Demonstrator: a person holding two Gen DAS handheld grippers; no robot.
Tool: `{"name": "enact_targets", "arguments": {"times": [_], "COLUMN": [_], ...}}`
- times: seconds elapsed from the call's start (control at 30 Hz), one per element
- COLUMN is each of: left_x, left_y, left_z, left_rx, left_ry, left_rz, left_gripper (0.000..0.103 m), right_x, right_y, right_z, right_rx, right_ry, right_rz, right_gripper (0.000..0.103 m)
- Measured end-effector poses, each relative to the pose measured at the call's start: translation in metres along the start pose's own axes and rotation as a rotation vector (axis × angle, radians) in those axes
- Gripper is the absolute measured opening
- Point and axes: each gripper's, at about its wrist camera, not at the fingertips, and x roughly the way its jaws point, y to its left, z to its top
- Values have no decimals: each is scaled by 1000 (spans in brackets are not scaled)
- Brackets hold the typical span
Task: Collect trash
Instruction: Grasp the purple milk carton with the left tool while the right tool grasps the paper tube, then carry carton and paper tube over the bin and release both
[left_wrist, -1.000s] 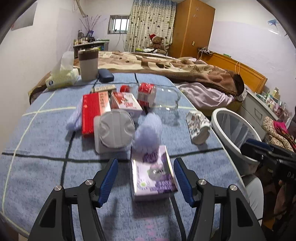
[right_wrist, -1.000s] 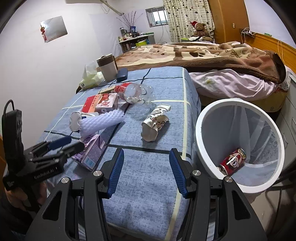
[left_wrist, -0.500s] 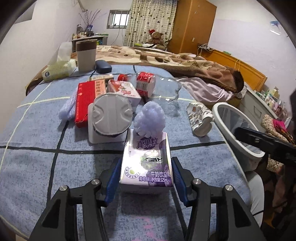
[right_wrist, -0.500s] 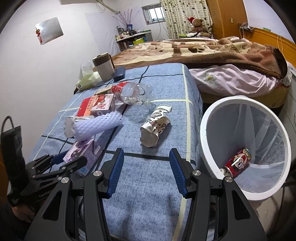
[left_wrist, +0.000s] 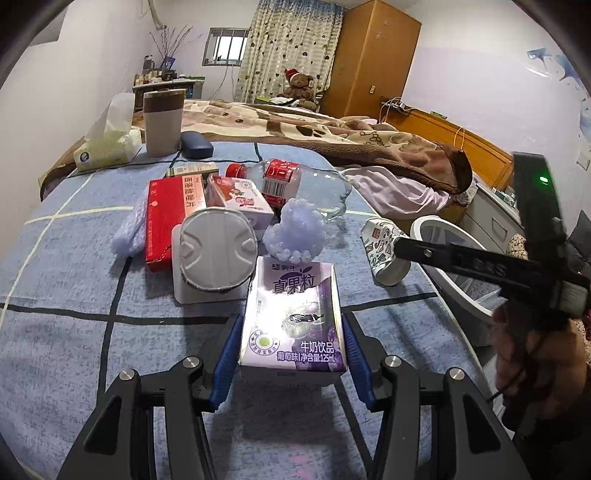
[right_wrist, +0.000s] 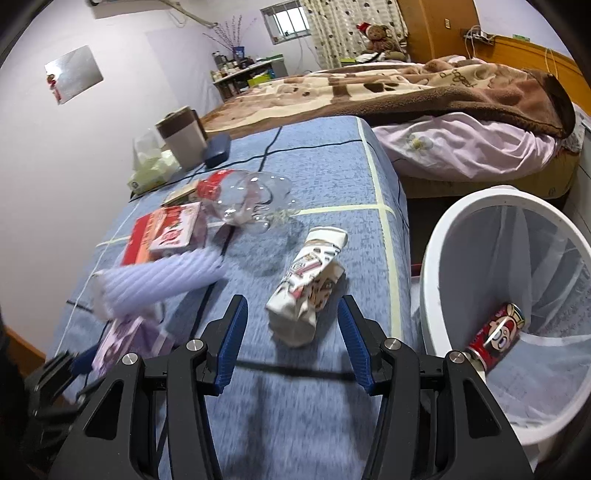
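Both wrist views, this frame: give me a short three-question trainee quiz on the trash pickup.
1. True or false: the left gripper is shut on the purple milk carton.
2. What already lies in the white bin? A) red can B) clear bottle C) tissue pack
3. Which item lies just ahead of the open right gripper?

Key:
1. True.
2. A, the red can.
3. The crumpled printed carton.
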Motion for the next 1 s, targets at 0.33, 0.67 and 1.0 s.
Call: {"name": "enact_targets", "arguments": {"times": [0.33, 0.67, 1.0], "left_x": [-2, -24, -42], "left_y": [-7, -26, -37], "left_z": [-3, -13, -16], "left_rx": [13, 44, 50], "left_ry": [6, -13, -48], "left_rz": [-22, -45, -46], "left_gripper": [53, 53, 53], "right_x": [-18, -55, -76], "right_y": [1, 5, 8], "right_z": [-10, -26, -31], "right_rx": [-13, -37, -42], "right_ry": [-13, -62, -110], "right_rz": [-5, 14, 16], "right_gripper": [30, 30, 30]}}
